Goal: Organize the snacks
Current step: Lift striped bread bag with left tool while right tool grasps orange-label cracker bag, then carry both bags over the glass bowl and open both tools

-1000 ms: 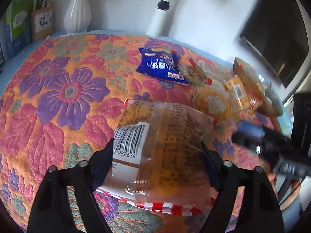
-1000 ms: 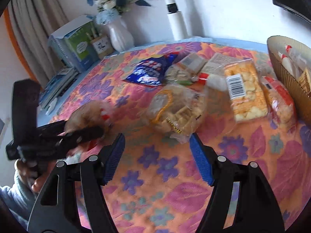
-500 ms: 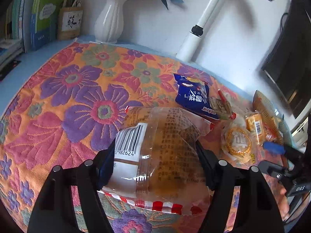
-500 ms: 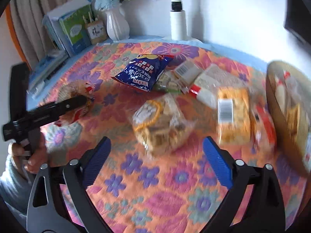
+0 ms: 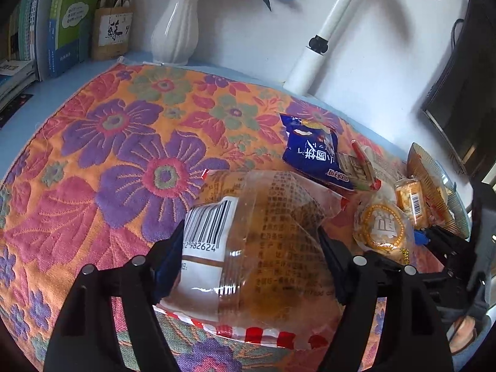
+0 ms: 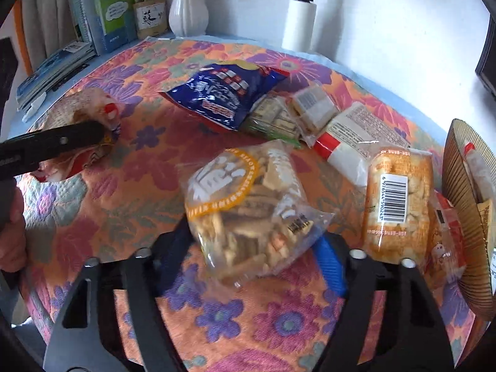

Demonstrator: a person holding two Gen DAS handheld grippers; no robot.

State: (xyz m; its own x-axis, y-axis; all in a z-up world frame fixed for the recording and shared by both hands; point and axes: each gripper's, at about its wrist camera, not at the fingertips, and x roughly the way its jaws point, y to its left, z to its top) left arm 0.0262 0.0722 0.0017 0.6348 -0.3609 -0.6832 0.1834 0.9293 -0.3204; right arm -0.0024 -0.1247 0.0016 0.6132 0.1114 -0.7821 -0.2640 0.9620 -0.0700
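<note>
Right tongs (image 6: pixel 248 248) wide, straddling the biscuit bag (image 6: pixel 248 214), basket (image 6: pixel 462 217) just right of it; left tongs (image 5: pixel 251 248) hold the bread packet (image 5: pixel 260 248).

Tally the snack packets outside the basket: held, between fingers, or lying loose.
Held in the left gripper: 1, the bread packet
Between the right gripper fingers: 1, the biscuit bag
Loose on the floral cloth: 6
Total: 8
</note>
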